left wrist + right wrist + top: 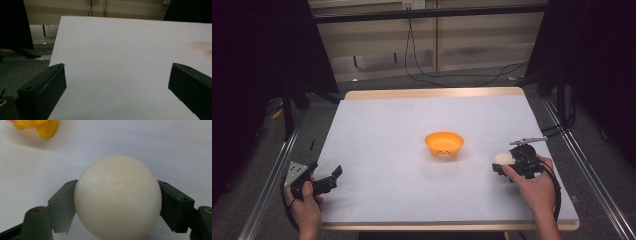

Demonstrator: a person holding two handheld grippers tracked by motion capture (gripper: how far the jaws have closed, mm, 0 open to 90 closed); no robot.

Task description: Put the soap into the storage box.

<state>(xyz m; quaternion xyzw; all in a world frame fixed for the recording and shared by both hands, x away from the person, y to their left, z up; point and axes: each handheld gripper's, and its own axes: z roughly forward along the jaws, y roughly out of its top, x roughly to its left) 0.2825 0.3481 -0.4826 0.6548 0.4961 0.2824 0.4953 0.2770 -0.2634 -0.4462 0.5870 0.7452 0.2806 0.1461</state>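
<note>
1. At the worktop's (382, 125) right side, the right gripper (507, 162) has its jaws closed against a cream ball (117, 197).
2. An orange bowl (444, 143) sits mid-worktop.
3. The left gripper (332, 176) hovers near the left edge, jaws spread wide, empty.

My left gripper (116, 87): two black blocky jaws, set wide apart, nothing between them. Beneath and ahead, the flat white table surface (125, 50), bare between my jaws. At its right edge, a faint orange blur (206, 48), too cropped to identify. Beyond the far edge, a pale slatted wall (125, 8) with a dark hanging cable (90, 7). Left of the table, grey carpeted floor (20, 72).
</note>
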